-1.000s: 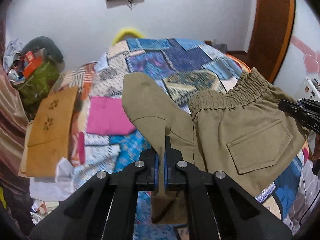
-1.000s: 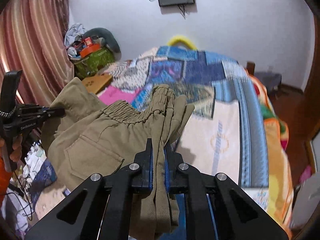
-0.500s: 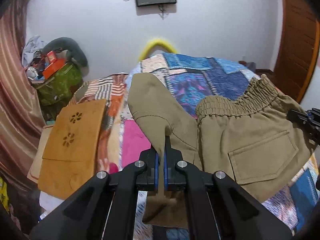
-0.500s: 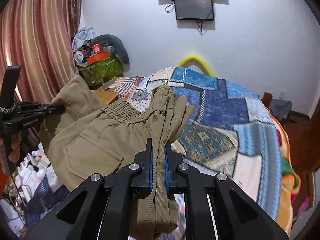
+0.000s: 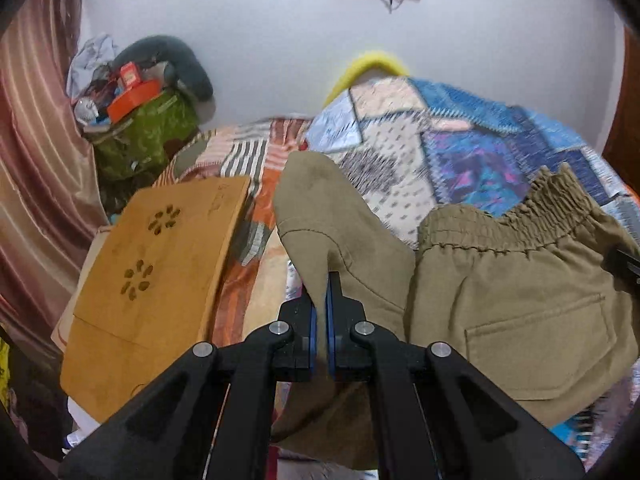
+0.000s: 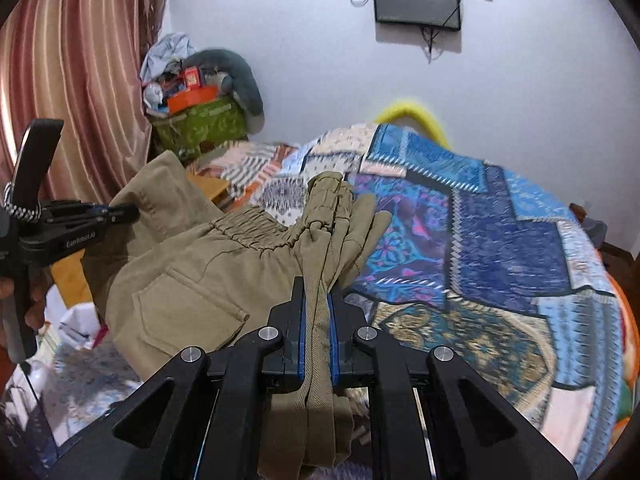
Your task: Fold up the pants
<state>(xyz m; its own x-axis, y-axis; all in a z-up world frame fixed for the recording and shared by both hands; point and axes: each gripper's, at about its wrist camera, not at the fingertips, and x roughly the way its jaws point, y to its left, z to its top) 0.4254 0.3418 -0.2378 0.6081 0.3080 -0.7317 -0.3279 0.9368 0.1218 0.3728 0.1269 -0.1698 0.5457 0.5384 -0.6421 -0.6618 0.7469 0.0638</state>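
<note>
Khaki pants [image 5: 516,312] with an elastic waistband and a back pocket hang stretched in the air between my two grippers, above the patchwork bed. My left gripper [image 5: 319,292] is shut on a fold of the pants' leg end. My right gripper [image 6: 318,304] is shut on several bunched layers of the pants [image 6: 192,280] at the waistband side. In the right wrist view the left gripper [image 6: 120,212] shows at the far left, pinching the cloth. In the left wrist view only a black tip of the right gripper [image 5: 624,264] shows at the right edge.
A bed with a patchwork quilt [image 6: 500,248] lies ahead and below. A wooden lap board [image 5: 160,264] lies at its left. A green bag piled with clutter [image 5: 140,136] and a striped curtain [image 6: 72,80] stand at the left. A screen [image 6: 416,0] hangs on the white wall.
Both grippers have risen and tilted up with the pants still held. More of the wall and the screen shows, and the bed has dropped lower in both views.
</note>
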